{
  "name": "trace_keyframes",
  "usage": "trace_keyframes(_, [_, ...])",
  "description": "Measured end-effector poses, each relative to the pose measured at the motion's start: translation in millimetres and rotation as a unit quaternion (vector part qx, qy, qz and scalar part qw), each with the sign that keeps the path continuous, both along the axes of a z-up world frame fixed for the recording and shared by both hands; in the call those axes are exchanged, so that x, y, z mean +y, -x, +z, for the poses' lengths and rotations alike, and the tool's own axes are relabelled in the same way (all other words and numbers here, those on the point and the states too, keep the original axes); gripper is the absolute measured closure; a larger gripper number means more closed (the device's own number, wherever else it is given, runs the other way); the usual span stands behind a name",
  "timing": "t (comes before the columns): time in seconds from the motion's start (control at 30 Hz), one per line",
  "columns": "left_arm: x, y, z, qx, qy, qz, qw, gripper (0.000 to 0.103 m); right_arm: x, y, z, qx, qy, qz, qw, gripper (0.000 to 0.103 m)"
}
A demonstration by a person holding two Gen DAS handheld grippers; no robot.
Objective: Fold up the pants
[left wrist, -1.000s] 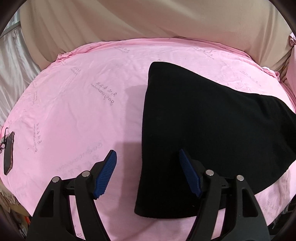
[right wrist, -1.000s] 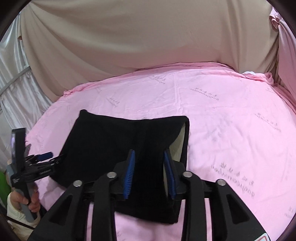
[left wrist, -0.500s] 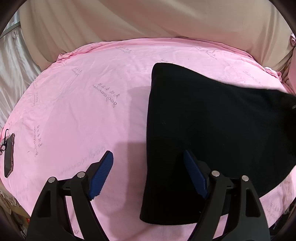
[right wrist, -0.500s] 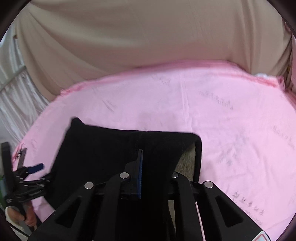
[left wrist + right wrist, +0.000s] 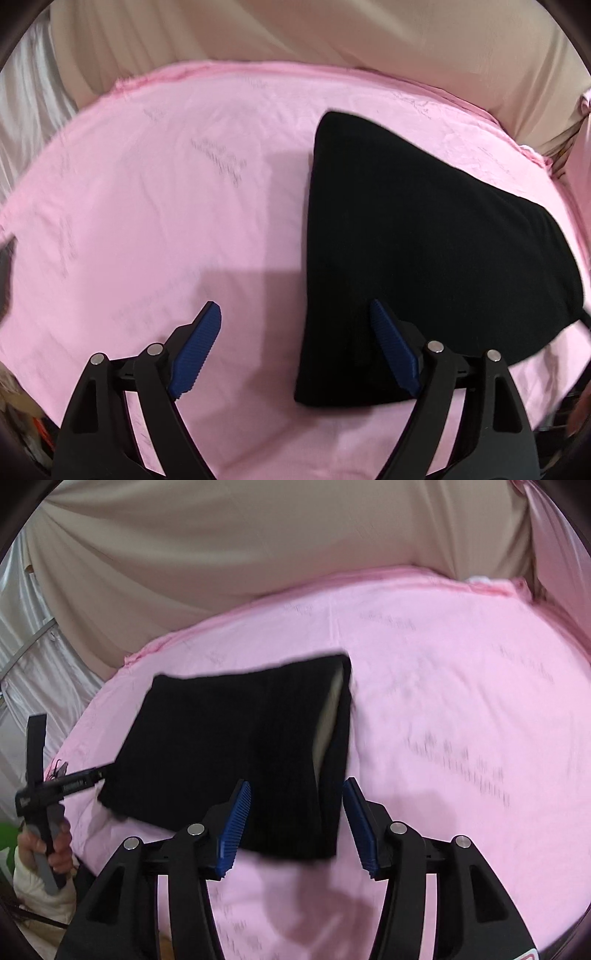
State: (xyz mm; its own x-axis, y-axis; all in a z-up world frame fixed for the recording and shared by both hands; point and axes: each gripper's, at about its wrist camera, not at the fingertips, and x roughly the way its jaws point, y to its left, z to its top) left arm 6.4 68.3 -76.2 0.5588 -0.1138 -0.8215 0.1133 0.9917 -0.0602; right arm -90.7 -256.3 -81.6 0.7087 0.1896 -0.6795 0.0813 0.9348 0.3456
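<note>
The black pants (image 5: 417, 236) lie folded into a compact block on the pink sheet (image 5: 166, 206). In the right wrist view the pants (image 5: 240, 746) show a pale lining at their right edge. My left gripper (image 5: 295, 347) is open and empty, hovering over the near left edge of the pants. My right gripper (image 5: 297, 827) is open and empty, just above the near edge of the pants. The left gripper also shows in the right wrist view (image 5: 55, 790), at the pants' left corner.
A beige cloth backdrop (image 5: 258, 546) hangs behind the pink sheet. A dark phone-like object (image 5: 5, 254) lies at the sheet's left edge. Silver fabric (image 5: 22, 657) hangs at the far left.
My right gripper closed on the pants' near edge, then opened and let go. It pulled back and up. My left gripper stayed open and shifted slightly.
</note>
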Motion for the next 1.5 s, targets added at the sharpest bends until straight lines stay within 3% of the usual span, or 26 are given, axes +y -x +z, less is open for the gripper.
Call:
trace_keyframes(0.07, [3,1,-5,0.004,0.020,0.004,0.9998,0.023,-4,6,-9,0.000,-0.026,-0.005,1.000,0.062])
trace_keyframes(0.1, [3,0,-6,0.006,0.027,0.005,0.9996,0.029,-5,6,-12,0.001,-0.040,-0.008,0.999,0.071])
trace_keyframes(0.2, [6,-10,-9,0.033,0.107,-0.023,0.9935,0.073,-6,5,-12,-0.015,-0.046,-0.010,0.999,0.088])
trace_keyframes(0.27, [8,-10,0,0.029,0.105,-0.019,0.9938,0.085,-6,2,-2,-0.029,-0.054,-0.004,0.998,0.096])
trace_keyframes(0.33, [12,2,18,0.002,0.080,-0.014,0.9967,0.103,-4,19,19,-0.058,-0.063,0.005,0.996,0.097])
trace_keyframes(0.4, [18,7,17,-0.019,0.012,0.016,0.9996,0.103,1,33,28,-0.074,-0.045,0.016,0.996,0.095])
trace_keyframes(0.43, [19,2,7,-0.007,-0.004,0.018,0.9998,0.102,3,31,20,-0.060,-0.026,0.020,0.998,0.092])
trace_keyframes(0.5, [29,-6,-18,0.057,0.018,0.023,0.9979,0.101,1,24,-13,0.012,0.006,0.001,1.000,0.080])
trace_keyframes(0.53, [36,2,-15,0.053,0.056,0.022,0.9968,0.100,-1,27,-21,0.050,0.000,-0.012,0.999,0.080])
trace_keyframes(0.57, [38,11,-7,0.045,0.076,0.010,0.9961,0.098,0,35,-23,0.054,0.007,-0.019,0.998,0.080])
trace_keyframes(0.6, [39,17,-1,0.039,0.081,0.001,0.9959,0.090,3,44,-21,0.044,0.027,-0.021,0.998,0.074])
trace_keyframes(0.63, [38,25,7,0.028,0.083,-0.005,0.9961,0.068,8,53,-18,0.033,0.059,-0.022,0.997,0.061])
trace_keyframes(0.67, [36,33,12,0.014,0.081,-0.012,0.9965,0.052,11,57,-18,0.030,0.078,-0.017,0.996,0.058])
trace_keyframes(0.7, [32,38,16,0.001,0.076,-0.022,0.9969,0.030,14,59,-21,0.031,0.089,-0.010,0.996,0.058])
trace_keyframes(0.83, [-3,45,7,-0.013,0.002,-0.062,0.9980,0.030,18,49,-28,0.036,0.089,-0.002,0.995,0.058])
trace_keyframes(0.93, [-17,45,1,-0.014,-0.012,-0.084,0.9963,0.033,22,35,-31,0.026,0.082,-0.001,0.996,0.060])
trace_keyframes(0.97, [-12,43,-2,-0.013,-0.009,-0.082,0.9965,0.037,24,27,-31,0.021,0.074,0.001,0.997,0.063])
trace_keyframes(1.0, [-11,35,-1,-0.009,0.012,-0.085,0.9963,0.049,23,22,-30,0.015,0.066,0.001,0.998,0.069])
trace_keyframes(1.03, [-7,29,-1,-0.004,0.031,-0.084,0.9960,0.062,23,17,-30,0.013,0.063,0.000,0.998,0.085])
trace_keyframes(1.1, [-3,27,6,-0.003,0.045,-0.079,0.9959,0.078,24,8,-23,0.003,0.059,0.002,0.998,0.091])
trace_keyframes(1.23, [5,40,21,-0.033,0.016,-0.066,0.9972,0.089,15,32,13,-0.036,0.050,-0.026,0.998,0.095])
trace_keyframes(1.3, [9,29,-7,0.007,0.006,-0.051,0.9986,0.088,-1,30,-14,0.005,0.032,-0.033,0.999,0.095])
trace_keyframes(1.33, [12,34,-9,-0.010,0.014,-0.050,0.9986,0.088,-5,25,-41,0.048,0.020,-0.024,0.998,0.095])
trace_keyframes(1.4, [10,43,4,-0.013,0.022,-0.063,0.9976,0.087,-4,32,-40,0.032,0.014,-0.022,0.999,0.093])
trace_keyframes(1.47, [7,57,23,-0.030,0.034,-0.081,0.9956,0.064,-5,38,-27,0.034,0.018,-0.028,0.999,0.083])
trace_keyframes(1.5, [6,64,32,-0.039,0.042,-0.095,0.9938,0.032,-6,41,-19,0.031,0.022,-0.034,0.999,0.071])
